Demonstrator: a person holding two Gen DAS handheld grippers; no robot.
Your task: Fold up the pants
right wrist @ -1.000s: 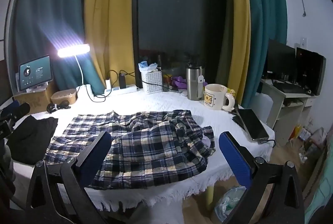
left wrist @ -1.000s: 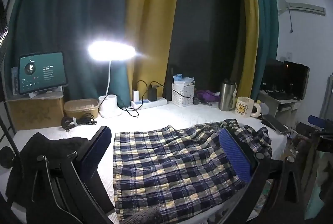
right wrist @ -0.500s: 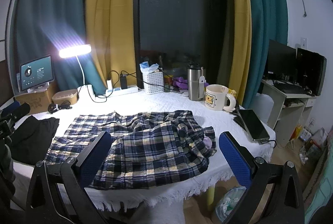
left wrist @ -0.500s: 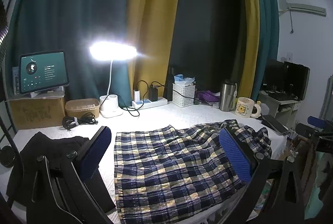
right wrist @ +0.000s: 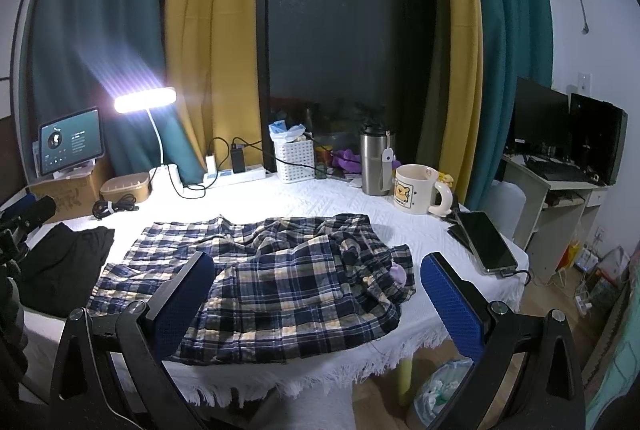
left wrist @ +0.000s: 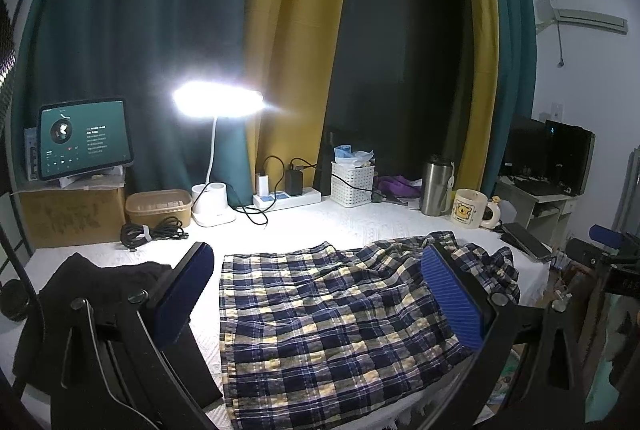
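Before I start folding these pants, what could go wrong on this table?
1. The pants hang bunched over the front edge of the table; a one-sided pull might slide them off.
2. The phone, on a cable, lies close to the bunched end and could get swept.
3. The mug stands just behind, so a wide lift might knock it.
Both grippers, left and right, are open.

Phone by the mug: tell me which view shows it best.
The right wrist view. There the phone lies whole on the table's right edge, screen up, a cable at its near end. The left wrist view catches only a dark, foreshortened sliver at the far right, past the mug.
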